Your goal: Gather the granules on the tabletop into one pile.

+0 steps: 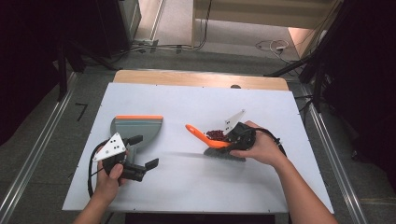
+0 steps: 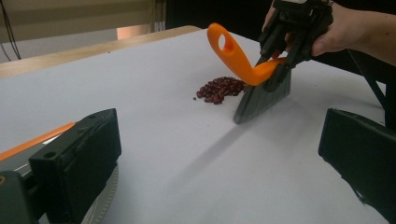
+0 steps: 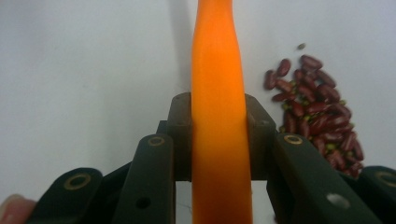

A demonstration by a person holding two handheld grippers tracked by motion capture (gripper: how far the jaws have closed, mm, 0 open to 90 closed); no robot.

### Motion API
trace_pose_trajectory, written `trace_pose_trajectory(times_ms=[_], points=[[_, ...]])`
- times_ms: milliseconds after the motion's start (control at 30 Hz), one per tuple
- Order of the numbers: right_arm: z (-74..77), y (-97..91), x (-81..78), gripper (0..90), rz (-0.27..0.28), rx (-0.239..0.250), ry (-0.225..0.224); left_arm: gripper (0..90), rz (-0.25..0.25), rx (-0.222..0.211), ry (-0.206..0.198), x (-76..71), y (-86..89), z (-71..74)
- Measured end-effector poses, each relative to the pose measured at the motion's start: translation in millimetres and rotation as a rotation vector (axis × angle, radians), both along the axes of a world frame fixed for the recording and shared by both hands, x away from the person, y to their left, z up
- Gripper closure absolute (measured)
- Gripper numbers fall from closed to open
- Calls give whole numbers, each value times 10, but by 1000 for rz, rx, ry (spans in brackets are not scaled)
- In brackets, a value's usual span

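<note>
A small brush with an orange handle (image 1: 201, 135) and dark bristles (image 1: 225, 154) stands on the white table, tilted. My right gripper (image 1: 235, 136) is shut on its handle (image 3: 218, 93). A little pile of red beans (image 1: 215, 134) lies just beyond the bristles (image 2: 264, 98), to the right of the handle in the right gripper view (image 3: 317, 112). A grey dustpan (image 1: 137, 127) with an orange lip lies at the left. My left gripper (image 1: 144, 151) stands open by the pan's near side, nothing between its jaws, facing the beans (image 2: 219, 89) and the right gripper (image 2: 280, 56).
The white table top (image 1: 196, 186) has a wooden strip (image 1: 201, 79) along its far edge. Cables lie on the floor beyond it. Dark stands flank the table at both sides.
</note>
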State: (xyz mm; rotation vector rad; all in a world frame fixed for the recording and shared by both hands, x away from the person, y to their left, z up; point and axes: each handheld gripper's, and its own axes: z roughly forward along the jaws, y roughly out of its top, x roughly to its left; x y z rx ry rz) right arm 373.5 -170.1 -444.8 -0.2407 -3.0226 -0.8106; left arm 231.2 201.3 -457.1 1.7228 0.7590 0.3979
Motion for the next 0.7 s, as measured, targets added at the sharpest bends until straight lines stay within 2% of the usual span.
trace_pose_trajectory(times_ms=[67, 200, 267, 467, 633, 700], points=[[-11, 11, 66, 685, -15, 8, -8, 0, 0, 0, 0, 2, 2, -2], [-41, -4, 200, 683, -46, 33, 17, 0, -1, -1, 0, 2, 4, -6], [-55, -6, 260, 683, -42, 45, 33, 0, -2, 0, 0, 2, 6, -7], [-28, 7, 376, 684, -78, 26, 10, 0, -2, -1, -1, 1, 8, -5], [-23, 29, 425, 683, -100, 24, 18, 0, -1, 0, -1, 2, 8, -6], [-16, 38, 442, 684, -101, 22, 2, 0, -2, -1, 0, 4, 7, -7]])
